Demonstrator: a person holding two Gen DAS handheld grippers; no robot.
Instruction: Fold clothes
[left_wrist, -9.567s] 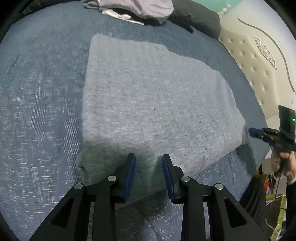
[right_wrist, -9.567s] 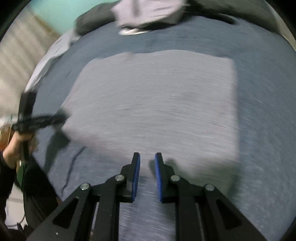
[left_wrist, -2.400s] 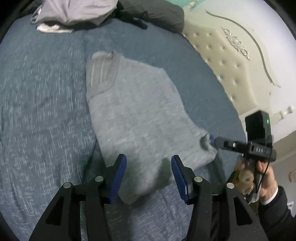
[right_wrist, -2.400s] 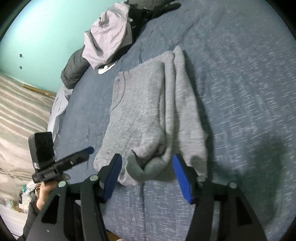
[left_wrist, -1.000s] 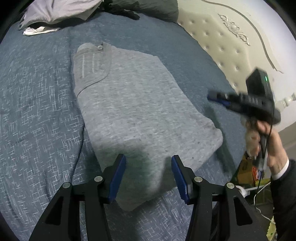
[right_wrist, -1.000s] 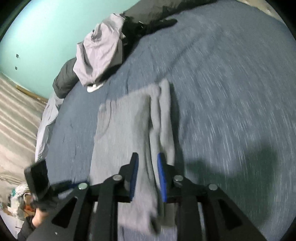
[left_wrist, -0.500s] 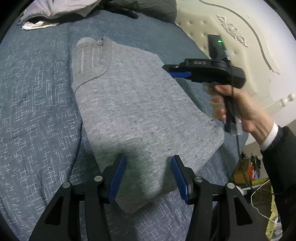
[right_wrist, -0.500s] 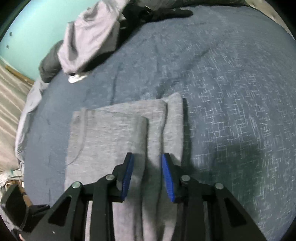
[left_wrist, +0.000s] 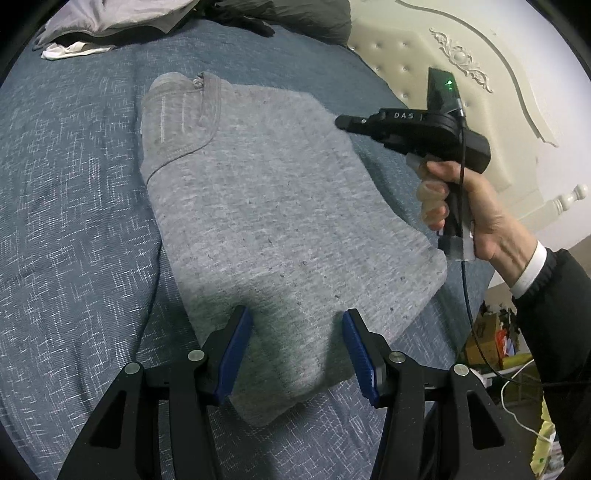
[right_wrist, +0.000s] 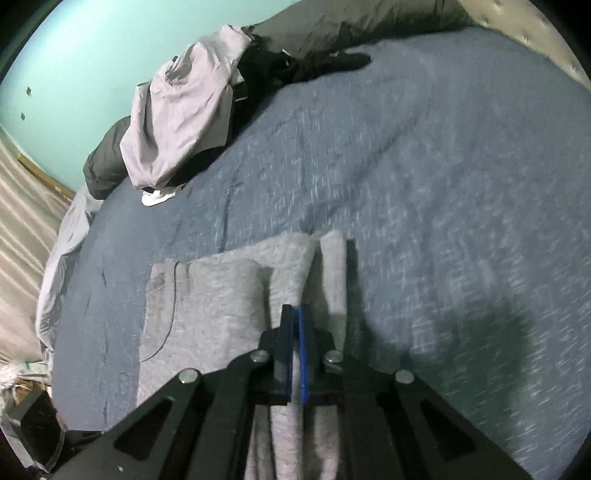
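A grey sweater (left_wrist: 277, 221) lies folded lengthwise on the blue bedspread (left_wrist: 74, 221), collar at the far end. My left gripper (left_wrist: 295, 350) hovers over its near end, open, with the cloth below and between the blue pads but not pinched. A person's hand (left_wrist: 480, 214) holds my right gripper (left_wrist: 341, 122) over the sweater's far right edge. In the right wrist view the right gripper (right_wrist: 295, 317) is shut, its pads together above the folded sleeve layers of the sweater (right_wrist: 207, 295); I see no cloth lifted or pinched.
A heap of pale and dark clothes (right_wrist: 184, 110) lies at the far side of the bed. A cream tufted headboard (left_wrist: 461, 74) stands to the right. Beyond the bed's edge are cables and clutter on the floor (left_wrist: 498, 339).
The right gripper swung in from beside the bed to above the sweater's far right edge, and its jaws went from slightly apart to shut. The left gripper held still.
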